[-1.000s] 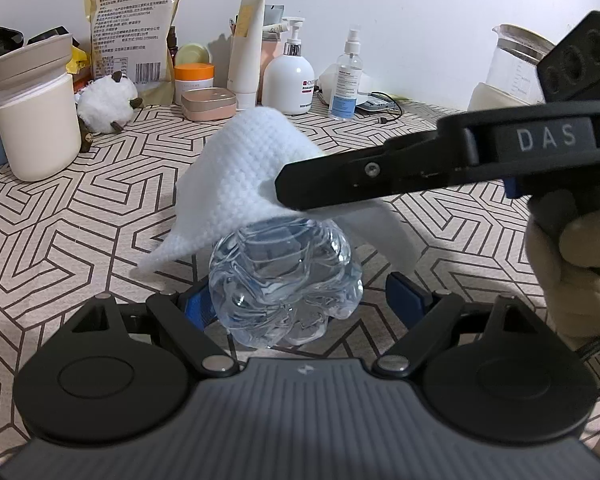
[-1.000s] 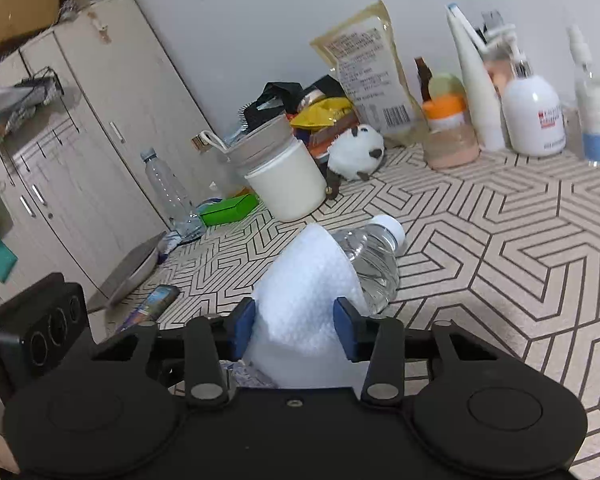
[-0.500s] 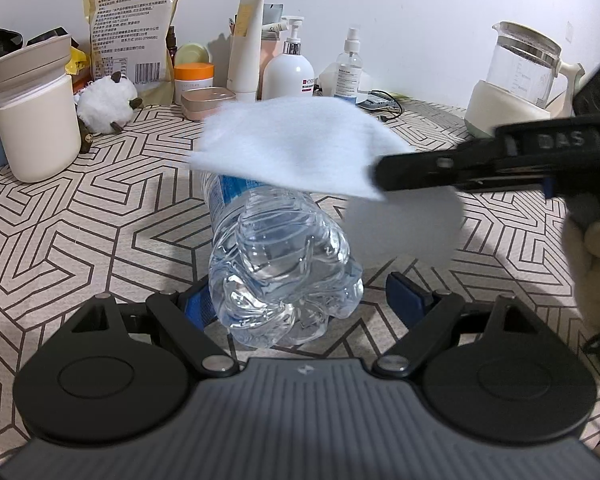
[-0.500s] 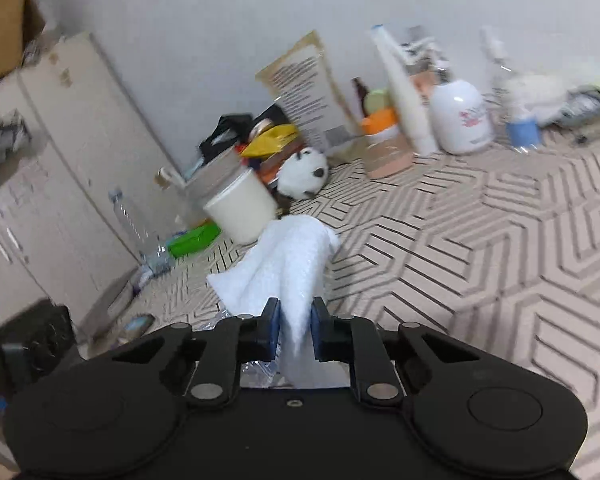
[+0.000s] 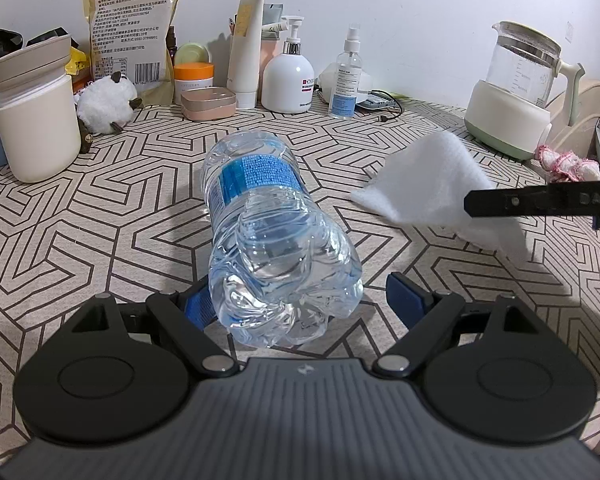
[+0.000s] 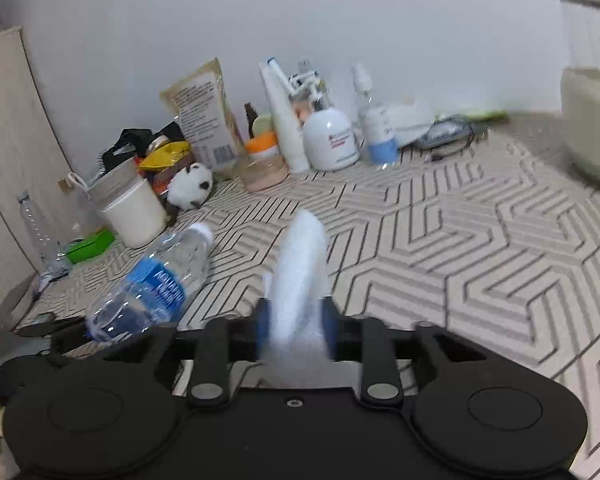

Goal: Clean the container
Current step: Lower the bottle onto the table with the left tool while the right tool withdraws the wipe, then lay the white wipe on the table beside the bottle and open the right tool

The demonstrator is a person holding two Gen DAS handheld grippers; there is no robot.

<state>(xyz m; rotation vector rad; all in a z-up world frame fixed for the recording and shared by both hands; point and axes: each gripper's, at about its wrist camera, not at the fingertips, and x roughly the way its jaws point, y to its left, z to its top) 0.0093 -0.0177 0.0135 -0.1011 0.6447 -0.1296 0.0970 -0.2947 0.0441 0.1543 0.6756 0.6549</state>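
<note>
A clear water bottle (image 5: pixel 268 232) with a blue label lies on the patterned table, cap pointing away. Its base sits between the fingers of my left gripper (image 5: pixel 300 300). The left pad touches the base, the right pad stands a little off it, and the jaws are steady. In the right wrist view the bottle (image 6: pixel 152 284) lies at the lower left. My right gripper (image 6: pixel 296 316) has a bunched white cloth (image 6: pixel 304 264) between its pads, and its jaws are opening. The same cloth (image 5: pixel 428 176) hangs above the table, right of the bottle and apart from it.
Along the back wall stand a cream canister (image 5: pixel 36 120), a plush toy (image 5: pixel 104 108), a food pouch (image 5: pixel 132 28), a pump bottle (image 5: pixel 288 76) and a spray bottle (image 5: pixel 346 76). A glass kettle (image 5: pixel 516 92) and a pink rag (image 5: pixel 564 160) sit at the far right.
The right gripper has carried the cloth off the bottle and away to the right, squeezing it and then widening. The bottle is now uncovered. Left gripper and bottle have not moved.
</note>
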